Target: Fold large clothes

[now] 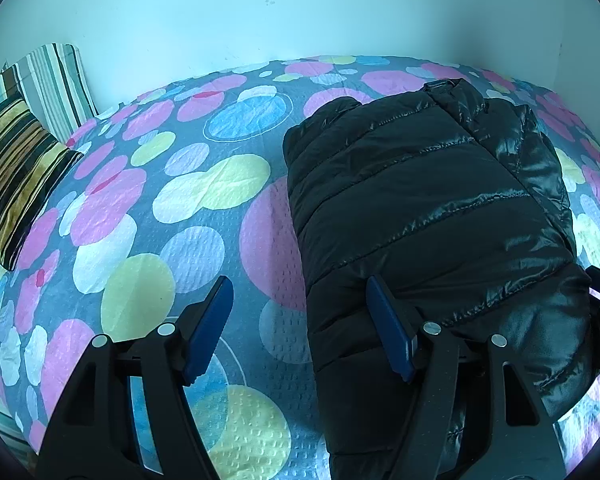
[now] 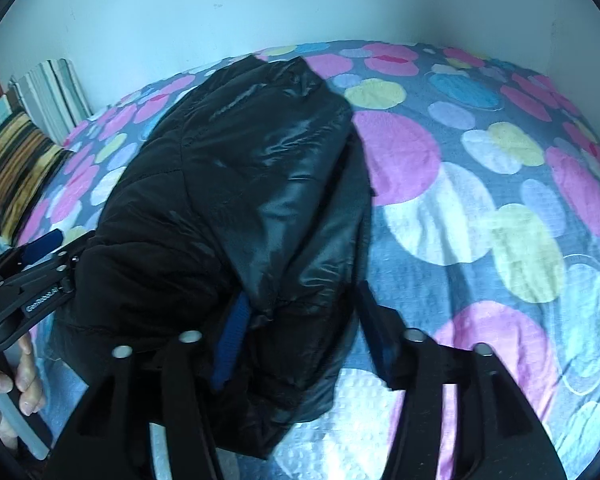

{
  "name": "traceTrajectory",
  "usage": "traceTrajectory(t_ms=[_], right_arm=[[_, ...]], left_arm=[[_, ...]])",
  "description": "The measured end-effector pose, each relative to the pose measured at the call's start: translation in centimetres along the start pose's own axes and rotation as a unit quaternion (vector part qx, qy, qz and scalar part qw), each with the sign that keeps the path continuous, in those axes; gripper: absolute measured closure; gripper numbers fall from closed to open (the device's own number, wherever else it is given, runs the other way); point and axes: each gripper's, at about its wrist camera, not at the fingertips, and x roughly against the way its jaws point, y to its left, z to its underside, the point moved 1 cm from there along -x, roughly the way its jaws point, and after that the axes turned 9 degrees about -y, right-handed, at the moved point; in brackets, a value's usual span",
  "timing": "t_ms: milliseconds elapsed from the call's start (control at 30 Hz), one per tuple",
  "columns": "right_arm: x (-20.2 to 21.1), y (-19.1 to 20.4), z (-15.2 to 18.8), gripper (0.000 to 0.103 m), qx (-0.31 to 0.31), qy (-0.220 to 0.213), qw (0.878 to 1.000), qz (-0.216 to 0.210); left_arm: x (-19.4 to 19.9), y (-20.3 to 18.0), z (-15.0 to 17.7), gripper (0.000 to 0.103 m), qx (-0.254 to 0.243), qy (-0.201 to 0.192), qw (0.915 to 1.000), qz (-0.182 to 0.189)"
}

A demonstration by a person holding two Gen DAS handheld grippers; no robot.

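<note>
While the black puffer jacket (image 1: 428, 208) is lying folded into a thick bundle on the bedspread (image 1: 188, 208), both tools are working at its near end. Jacket sitting toward the right half of the bed in the left wrist view, collar end pointing at the white wall (image 1: 260, 12); quilted seams running across it, shiny fabric catching light.

Left gripper (image 1: 304, 324): jaws standing wide apart, gripping nothing. Left blue pad (image 1: 210, 328) hovering over the spotted bedspread; right blue pad (image 1: 392, 328) pressing against, or lying on, the jacket's near left edge. Nothing caught between them but the cover and the jacket's edge.

Right gripper (image 2: 304, 340): jaws also spread, straddling a hanging fold of the jacket (image 2: 236, 200). Left pad partly buried under the fabric, right pad just beside the fold's right edge. View is blurring here; the pads are not pinching the cloth as far as can be seen.

From the right wrist view, the left gripper (image 2: 40, 264) is showing at the jacket's left side, a bare hand (image 2: 8, 388) wrapping its handle.

Striped cushions (image 1: 24, 160) are leaning at the bed's far left corner against the wall, well apart from the jacket. Bedspread showing pink, yellow, blue and white circles on grey.
</note>
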Motion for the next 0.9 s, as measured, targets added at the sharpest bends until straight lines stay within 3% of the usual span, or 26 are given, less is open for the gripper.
traceTrajectory(t_ms=[700,900], right_arm=[[1.9,-0.9,-0.5,0.038,-0.012,-0.017,1.000,-0.004],[2.5,-1.7,-0.3,0.038,-0.018,-0.023,0.999,0.018]], left_arm=[[0.4,0.8,0.0,0.019,0.006,-0.010,0.9998,-0.013],[0.3,1.3,0.1,0.018,0.020,-0.007,0.9997,-0.013]])
